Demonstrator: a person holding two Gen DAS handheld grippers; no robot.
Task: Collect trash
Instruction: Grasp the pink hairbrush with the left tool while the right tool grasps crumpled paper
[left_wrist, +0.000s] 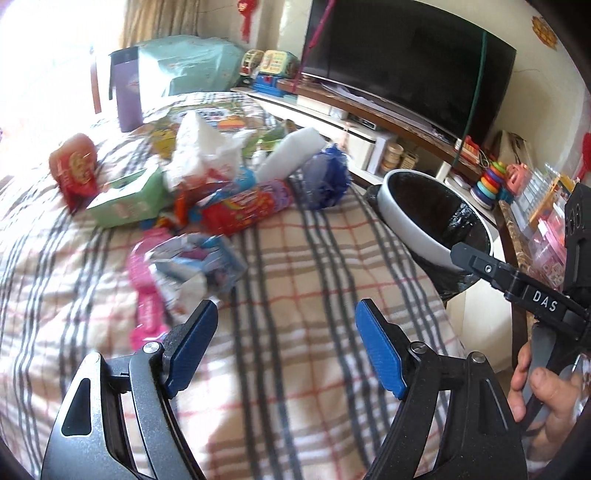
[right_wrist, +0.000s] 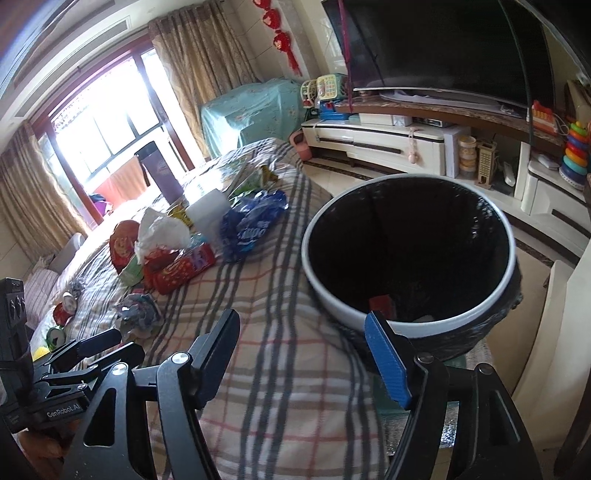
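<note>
My left gripper (left_wrist: 286, 325) is spread and empty; the crumpled wrapper (left_wrist: 192, 266) lies just ahead-left, nearest it. My right gripper (right_wrist: 306, 350), also spread and empty, hovers by the bin (right_wrist: 406, 254).

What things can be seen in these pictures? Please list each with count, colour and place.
trash bin: one, white rim, black liner, at the bed edge; some trash inside
plaid cover: one, beige and grey, under everything
tissue box: one, green, in the pile
red tube pack: one, beside the box
blue bag: one, behind the tube
crumpled wrappers: pink and blue, nearest
television: one, black
left gripper: open, empty
right gripper: open, empty
</note>
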